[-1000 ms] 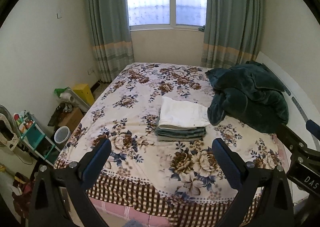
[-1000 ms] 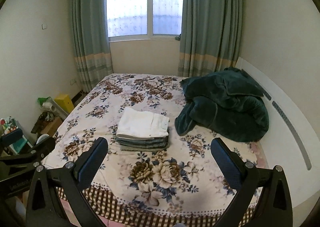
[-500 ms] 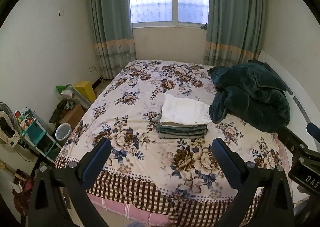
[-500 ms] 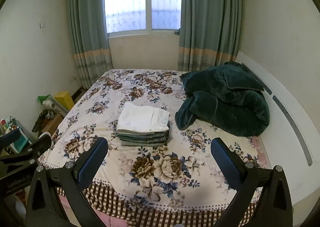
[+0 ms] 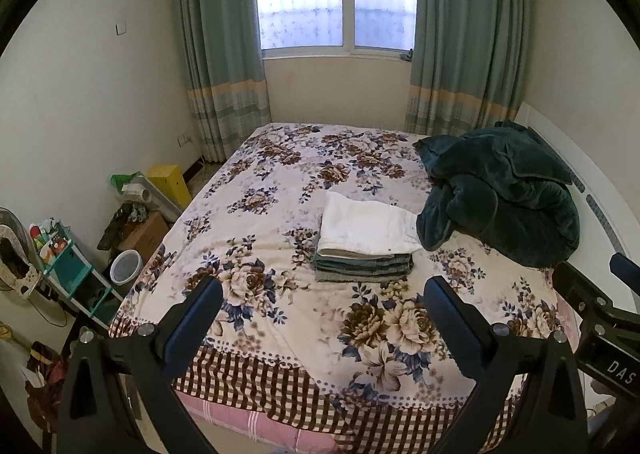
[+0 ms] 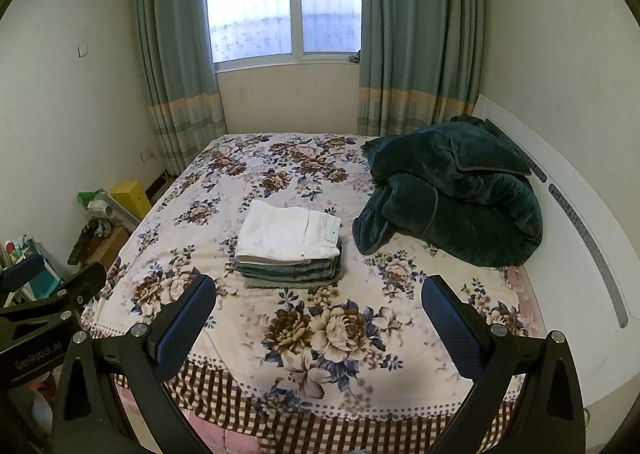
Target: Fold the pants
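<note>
The main risk is to the finished pile: the stack of folded pants [image 6: 289,246] sits on a soft floral bedspread [image 6: 320,338], and any further nudge or a grab at the top piece alone could slide it off the layers beneath or pull a fold loose. The rumpled dark green plush blanket [image 6: 452,202] lies just beside the stack on the right, its near edge close enough to drag against it if disturbed. The stack looks neat: a white pair on top, several grey-green and denim-toned pairs under it, edges roughly aligned, lying near the middle of the bed. The left gripper [image 5: 320,318] and right gripper [image 6: 316,314] both stand wide open and empty, well apart from the stack at the near edge.
</note>
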Action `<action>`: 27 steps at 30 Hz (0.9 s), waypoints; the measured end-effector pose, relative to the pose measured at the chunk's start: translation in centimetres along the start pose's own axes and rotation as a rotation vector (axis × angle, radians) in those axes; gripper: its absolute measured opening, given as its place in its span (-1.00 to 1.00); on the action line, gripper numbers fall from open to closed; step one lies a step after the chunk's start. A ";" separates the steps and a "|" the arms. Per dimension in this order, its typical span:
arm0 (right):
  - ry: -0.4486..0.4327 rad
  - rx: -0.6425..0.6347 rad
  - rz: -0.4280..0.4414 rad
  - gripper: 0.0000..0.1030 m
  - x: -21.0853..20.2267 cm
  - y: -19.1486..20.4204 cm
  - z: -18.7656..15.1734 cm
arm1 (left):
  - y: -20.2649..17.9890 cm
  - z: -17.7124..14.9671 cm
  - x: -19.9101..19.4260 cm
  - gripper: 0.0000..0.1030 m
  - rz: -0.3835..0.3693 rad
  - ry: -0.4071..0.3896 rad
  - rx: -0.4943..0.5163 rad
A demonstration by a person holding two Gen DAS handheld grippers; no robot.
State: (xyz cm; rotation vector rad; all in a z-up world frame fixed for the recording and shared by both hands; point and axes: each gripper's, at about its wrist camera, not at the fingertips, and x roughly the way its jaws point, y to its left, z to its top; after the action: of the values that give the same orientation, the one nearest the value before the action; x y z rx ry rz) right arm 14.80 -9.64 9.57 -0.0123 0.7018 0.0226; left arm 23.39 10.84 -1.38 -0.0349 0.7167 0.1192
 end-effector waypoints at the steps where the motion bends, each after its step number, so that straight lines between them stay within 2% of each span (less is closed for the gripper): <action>1: 0.002 0.002 0.001 1.00 0.0 0.0 0.0 | 0.0 0.0 0.0 1.00 0.002 -0.001 -0.001; 27: 0.021 0.002 0.009 1.00 0.7 0.2 0.3 | -0.1 -0.2 0.2 1.00 0.004 -0.004 -0.003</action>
State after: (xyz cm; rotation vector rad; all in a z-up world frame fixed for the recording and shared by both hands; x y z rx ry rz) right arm 15.48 -9.46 9.33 -0.0075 0.7231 0.0300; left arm 23.43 10.74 -1.62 -0.0358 0.7128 0.1240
